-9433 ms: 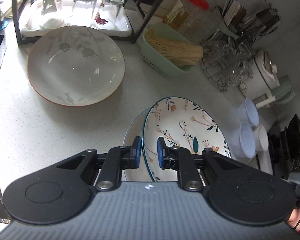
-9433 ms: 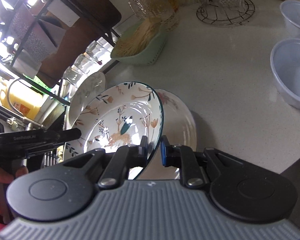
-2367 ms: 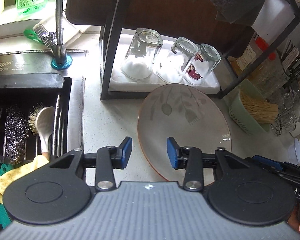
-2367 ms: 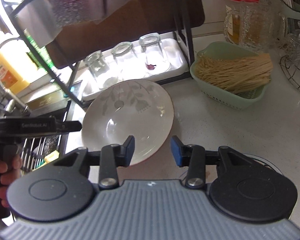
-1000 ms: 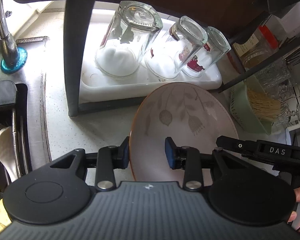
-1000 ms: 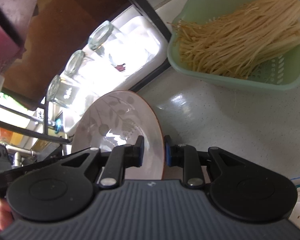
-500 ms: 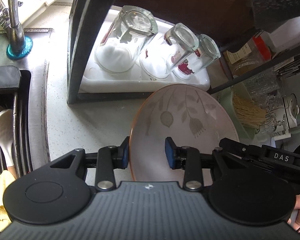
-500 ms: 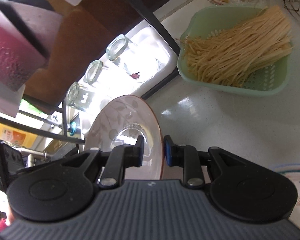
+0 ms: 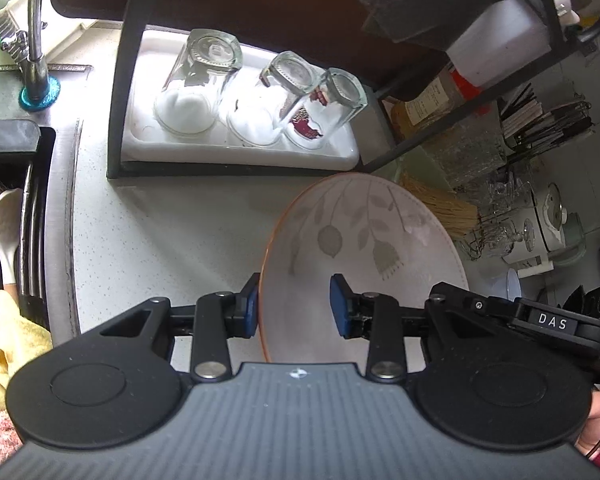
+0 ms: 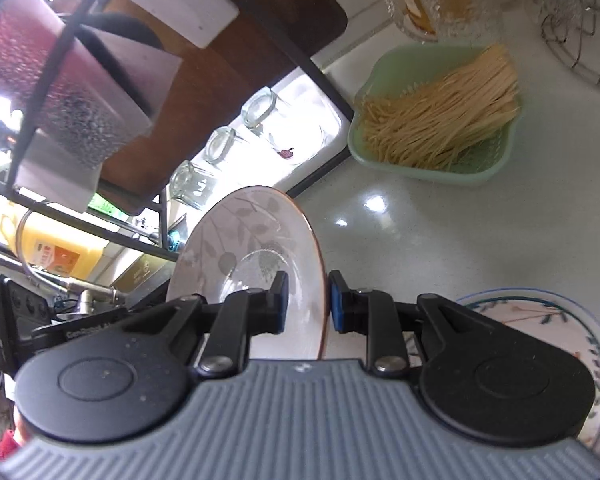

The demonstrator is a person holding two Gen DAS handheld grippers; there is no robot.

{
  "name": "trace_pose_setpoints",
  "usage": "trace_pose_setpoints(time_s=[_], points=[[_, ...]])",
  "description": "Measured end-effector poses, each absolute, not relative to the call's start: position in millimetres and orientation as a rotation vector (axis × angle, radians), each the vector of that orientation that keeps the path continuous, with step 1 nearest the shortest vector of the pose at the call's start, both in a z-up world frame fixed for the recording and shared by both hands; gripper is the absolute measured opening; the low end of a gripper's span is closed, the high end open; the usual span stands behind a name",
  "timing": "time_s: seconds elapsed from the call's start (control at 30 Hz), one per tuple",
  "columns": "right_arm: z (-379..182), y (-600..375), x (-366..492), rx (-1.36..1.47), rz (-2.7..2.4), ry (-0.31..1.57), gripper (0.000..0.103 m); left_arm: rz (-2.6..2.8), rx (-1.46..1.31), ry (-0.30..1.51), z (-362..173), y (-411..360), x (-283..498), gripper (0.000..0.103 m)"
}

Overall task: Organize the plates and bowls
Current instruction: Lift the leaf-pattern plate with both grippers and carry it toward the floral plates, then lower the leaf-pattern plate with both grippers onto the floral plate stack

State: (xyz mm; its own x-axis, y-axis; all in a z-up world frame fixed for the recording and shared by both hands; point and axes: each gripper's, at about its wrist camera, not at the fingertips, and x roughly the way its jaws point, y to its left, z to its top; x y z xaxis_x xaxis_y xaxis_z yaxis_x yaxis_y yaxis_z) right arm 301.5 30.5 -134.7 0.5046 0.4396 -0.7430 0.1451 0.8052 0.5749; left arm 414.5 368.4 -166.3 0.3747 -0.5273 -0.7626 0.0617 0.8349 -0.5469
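Note:
A pale plate (image 9: 360, 240) with grey leaf prints and an orange rim hangs tilted above the white counter (image 9: 172, 232). My left gripper (image 9: 294, 308) is shut on its left rim, one blue pad outside and one inside the dish. My right gripper (image 10: 306, 304) is shut on the opposite rim of the same plate (image 10: 240, 240). The right gripper's black body shows at the lower right of the left wrist view. A floral plate (image 10: 540, 312) lies flat on the counter at the lower right of the right wrist view.
A black rack holds a white tray (image 9: 340, 156) with three upturned glasses (image 9: 196, 80) just behind the plate. A green basket of noodles (image 10: 436, 132) sits to the right, with glassware (image 9: 500, 216) beyond. The sink and faucet (image 9: 34, 40) lie to the left.
Both grippers have risen together with the leaf plate held between them, so it now hangs higher above the counter. Both grips look unchanged.

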Motion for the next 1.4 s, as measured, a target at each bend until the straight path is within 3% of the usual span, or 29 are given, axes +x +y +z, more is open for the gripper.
trace_pose_setpoints(time_s=[0.57,1.4], points=[[-118.5,-25.6,244.3,0.677,0.118,0.992,0.025,-0.500,-0.382,1.138,-153.1,298.3,379.0,0.039],[-173.4,-64.7,189.8,0.697,0.026,1.071,0.025,-0.492,-0.152,1.198,-180.6,216.3,335.0,0.039]])
